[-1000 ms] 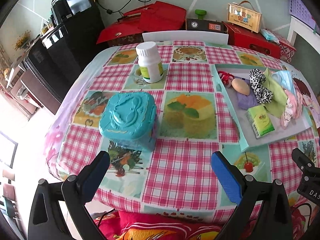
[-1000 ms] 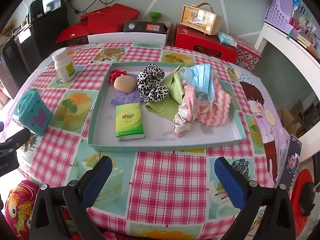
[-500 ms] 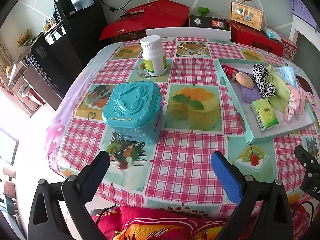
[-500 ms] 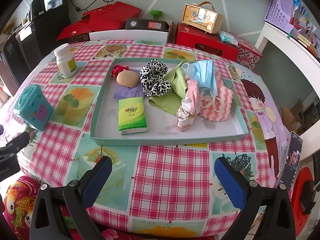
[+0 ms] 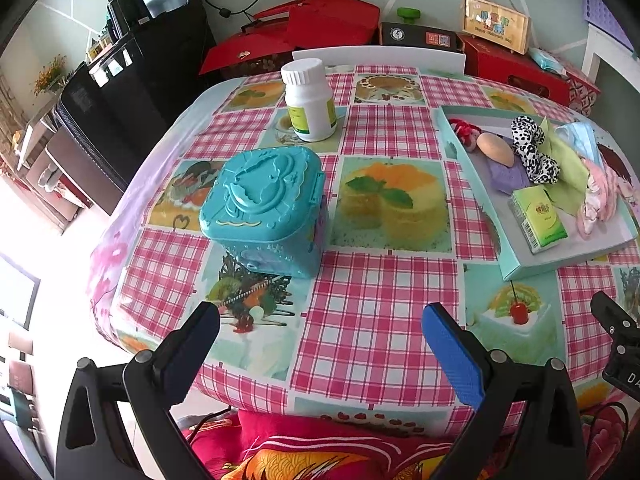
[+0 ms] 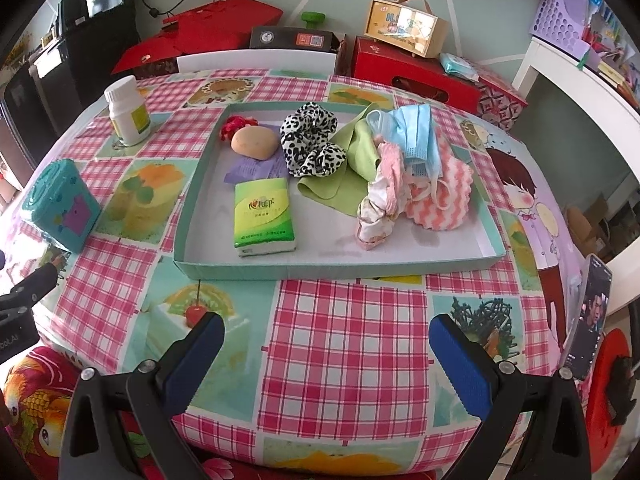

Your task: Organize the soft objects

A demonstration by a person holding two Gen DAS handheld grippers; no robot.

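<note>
My fingers [image 6: 456,360] carry blue pads with a fine ribbed, matt texture, set on black matt plastic arms with small metal rivets. The worktop is covered by a glossy, smooth pink-checked plastic tablecloth [image 6: 348,340]. On it sits a turquoise moulded plastic box [image 5: 262,208], shiny with raised relief, and a white smooth plastic bottle [image 5: 310,104]. The pale teal cardboard tray [image 6: 336,270] looks matt. Inside lie a leopard-print cloth scrunchie [image 6: 312,140], a green shiny-wrapped tissue pack [image 6: 264,214] and a pink-and-white fuzzy wavy cloth [image 6: 448,196].
</note>
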